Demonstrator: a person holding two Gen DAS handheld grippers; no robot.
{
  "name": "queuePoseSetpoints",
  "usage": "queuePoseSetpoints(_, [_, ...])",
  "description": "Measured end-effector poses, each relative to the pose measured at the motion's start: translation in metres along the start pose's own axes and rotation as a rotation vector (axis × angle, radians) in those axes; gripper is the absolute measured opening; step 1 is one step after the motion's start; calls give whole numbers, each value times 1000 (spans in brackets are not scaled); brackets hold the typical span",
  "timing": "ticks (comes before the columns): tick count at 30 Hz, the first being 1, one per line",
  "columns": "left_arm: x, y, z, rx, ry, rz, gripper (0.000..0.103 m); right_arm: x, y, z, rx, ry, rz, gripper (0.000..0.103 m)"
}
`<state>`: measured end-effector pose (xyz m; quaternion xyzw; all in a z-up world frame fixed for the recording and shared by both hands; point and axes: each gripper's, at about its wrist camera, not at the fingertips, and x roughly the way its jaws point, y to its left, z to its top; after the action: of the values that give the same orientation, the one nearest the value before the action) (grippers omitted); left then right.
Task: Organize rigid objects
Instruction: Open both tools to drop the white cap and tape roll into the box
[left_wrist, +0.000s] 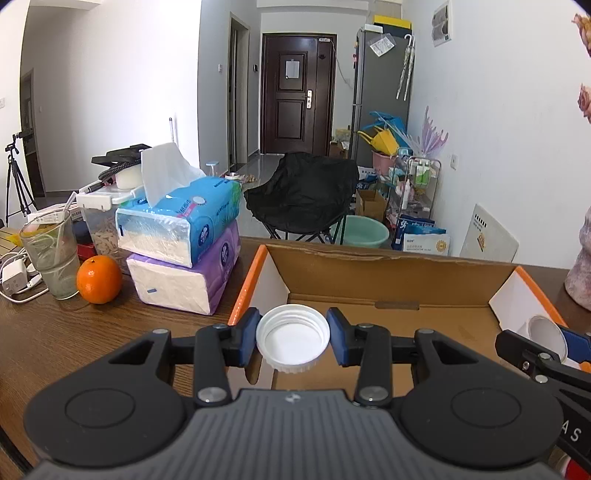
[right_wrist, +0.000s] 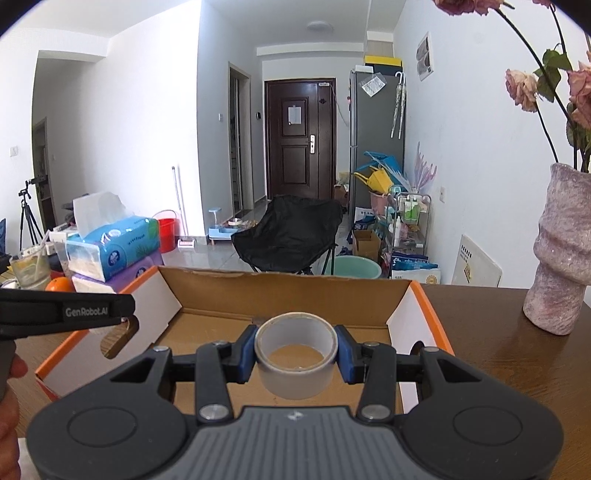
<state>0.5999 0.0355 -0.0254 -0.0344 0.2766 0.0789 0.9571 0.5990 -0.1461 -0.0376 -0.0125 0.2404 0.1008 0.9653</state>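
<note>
Left wrist: hand-held gripper (left_wrist: 292, 338) clamps white cap (left_wrist: 292, 342)

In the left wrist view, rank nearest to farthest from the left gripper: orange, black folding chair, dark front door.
1. orange, on the table, left of the left gripper.
2. black folding chair, on the floor beyond the table.
3. dark front door, at the hallway's end.

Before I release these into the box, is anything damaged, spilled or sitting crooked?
Only the cardboard box shows wear: its far wall's top edge is ragged and torn. Nothing is spilled. The white cap sits squarely in the left tool, and the tape roll sits squarely in the right tool, both above the box.
</note>
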Motion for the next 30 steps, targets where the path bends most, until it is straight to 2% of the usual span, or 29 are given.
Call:
queuePoseSetpoints(13, [9, -1, -6, 21, 25, 20, 41, 15, 0, -9, -9, 73, -33, 42])
queuePoseSetpoints(15, [8, 0, -5, 17, 21, 27, 45, 15, 1, -9, -16, 82, -34, 42])
queuePoseSetpoints(16, [7, 0, -5, 12, 18, 29, 54, 14, 1, -9, -19, 82, -39, 45])
queuePoseSetpoints(17, [7, 2, -4, 9, 13, 34, 66, 14, 1, -8, -21, 83, -48, 59])
queuePoseSetpoints(18, [5, 2, -4, 6, 6, 44, 72, 15, 3, -6, -21, 83, -60, 69])
queuePoseSetpoints(19, [4, 2, -3, 3, -3, 54, 84, 14, 3, -6, -19, 76, -71, 93])
queuePoseSetpoints(20, [2, 3, -2, 2, -12, 61, 89, 12, 2, -6, -15, 66, -82, 103])
queuePoseSetpoints(21, [0, 3, -2, 0, -18, 65, 92, 10, 2, -5, -14, 53, -90, 103])
queuePoseSetpoints(22, [-1, 3, -1, -4, -21, 70, 102, 9, 3, -4, -16, 52, -91, 103])
queuePoseSetpoints(23, [-2, 4, 0, -12, -29, 74, 103, 7, 2, -4, -16, 54, -86, 103])
queuePoseSetpoints(30, [-5, 5, 1, -19, -33, 87, 103, 3, 3, -2, -22, 51, -81, 103])
